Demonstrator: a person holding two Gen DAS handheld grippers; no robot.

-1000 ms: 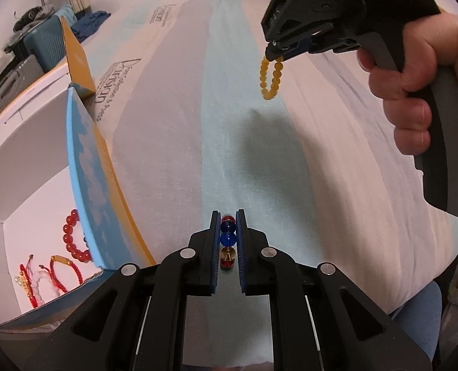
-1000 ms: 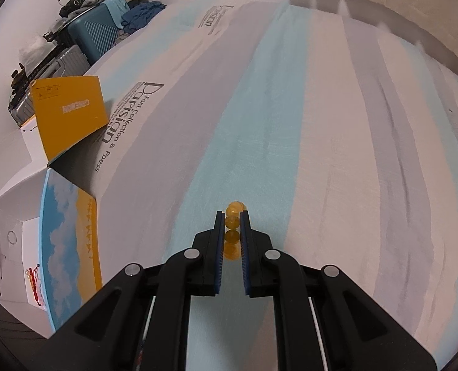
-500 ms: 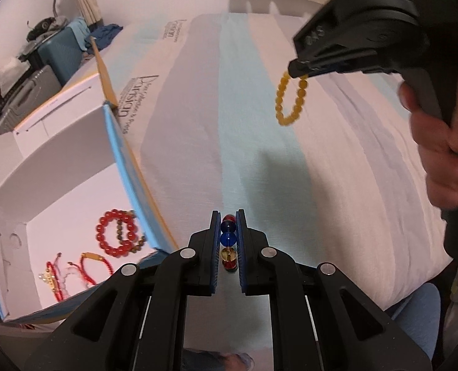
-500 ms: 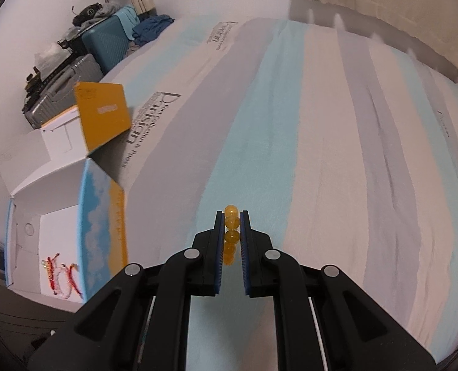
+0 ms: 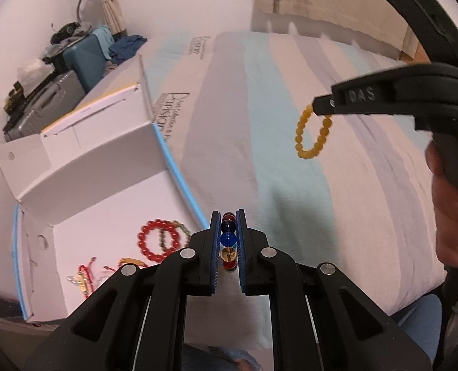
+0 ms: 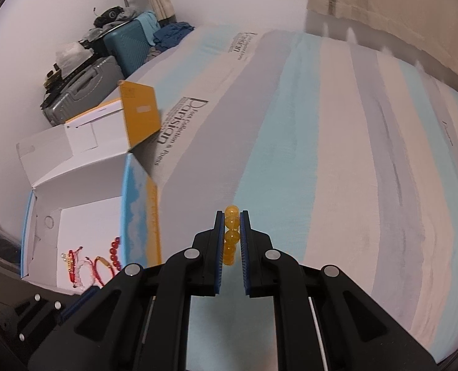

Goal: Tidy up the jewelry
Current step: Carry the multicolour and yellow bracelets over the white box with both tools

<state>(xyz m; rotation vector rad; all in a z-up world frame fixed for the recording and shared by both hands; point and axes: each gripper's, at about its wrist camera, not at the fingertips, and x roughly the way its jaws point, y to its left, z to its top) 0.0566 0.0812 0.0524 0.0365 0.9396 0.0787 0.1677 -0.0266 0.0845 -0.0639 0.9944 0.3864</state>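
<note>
Both grippers hang above the bed, tilted steeply down. The left gripper (image 5: 228, 241) is clamped on a mixed bead bracelet (image 5: 229, 238) of blue, red and amber beads, low in the centre of its view. The right gripper (image 6: 232, 238), held by a hand (image 5: 451, 213) at the right edge of the left view, is pinched on a yellow bead bracelet (image 5: 313, 134) that dangles as a loop. At lower left an open white box (image 5: 83, 182) holds a red bead bracelet (image 5: 157, 241) and red cord bracelets (image 6: 83, 266). Nothing lies between grippers and box. The striped bedsheet (image 6: 306, 142) fills the middle; suitcases (image 6: 105, 61) stand upper left against the wall.
</note>
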